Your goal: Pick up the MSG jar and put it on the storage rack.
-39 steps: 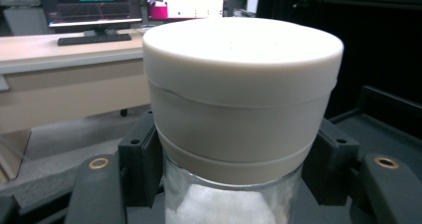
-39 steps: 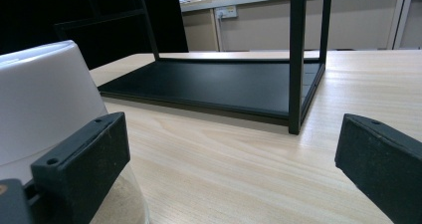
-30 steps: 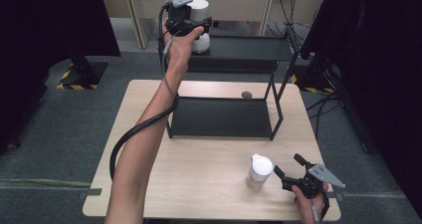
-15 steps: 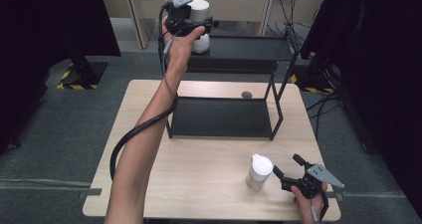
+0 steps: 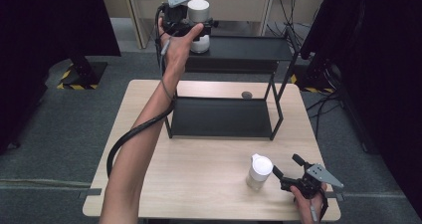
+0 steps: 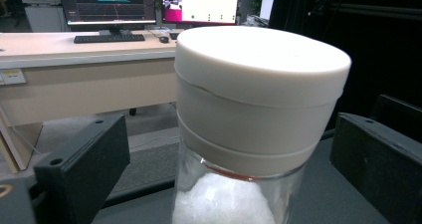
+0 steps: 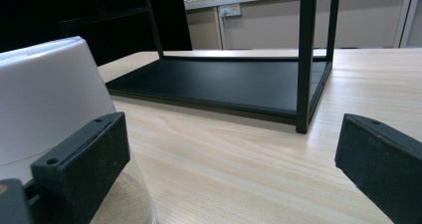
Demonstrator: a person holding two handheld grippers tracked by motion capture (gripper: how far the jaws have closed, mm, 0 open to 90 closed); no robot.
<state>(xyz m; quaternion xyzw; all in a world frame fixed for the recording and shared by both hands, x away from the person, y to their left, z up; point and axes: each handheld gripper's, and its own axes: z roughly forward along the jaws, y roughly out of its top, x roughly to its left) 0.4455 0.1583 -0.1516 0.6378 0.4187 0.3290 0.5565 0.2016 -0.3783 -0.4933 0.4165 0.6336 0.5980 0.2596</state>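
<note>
A glass jar with a white lid (image 5: 199, 9) stands on the top shelf of a black rack (image 5: 249, 50). My left gripper (image 5: 198, 29) reaches around it at the far left of the shelf. Its jaws have just been opening, and in the left gripper view the jar (image 6: 259, 99) stands between them with a gap on each side of my left gripper (image 6: 231, 167). A second white-lidded jar (image 5: 259, 171) stands on the table near the front right. My right gripper (image 5: 286, 167) is open just right of it, and that jar (image 7: 45, 99) sits beside the left jaw of my right gripper (image 7: 234, 164).
The rack's lower shelf (image 5: 219, 117) rests on the wooden table (image 5: 199, 184), with thin black posts (image 7: 306, 59) at its corners. A small dark round object (image 5: 246, 94) lies on the table behind the rack. The left gripper's cable (image 5: 129, 139) hangs along the forearm.
The left gripper's jaws stand a little wider around the jar on the top shelf. Both hands and both jars stay where they were.
</note>
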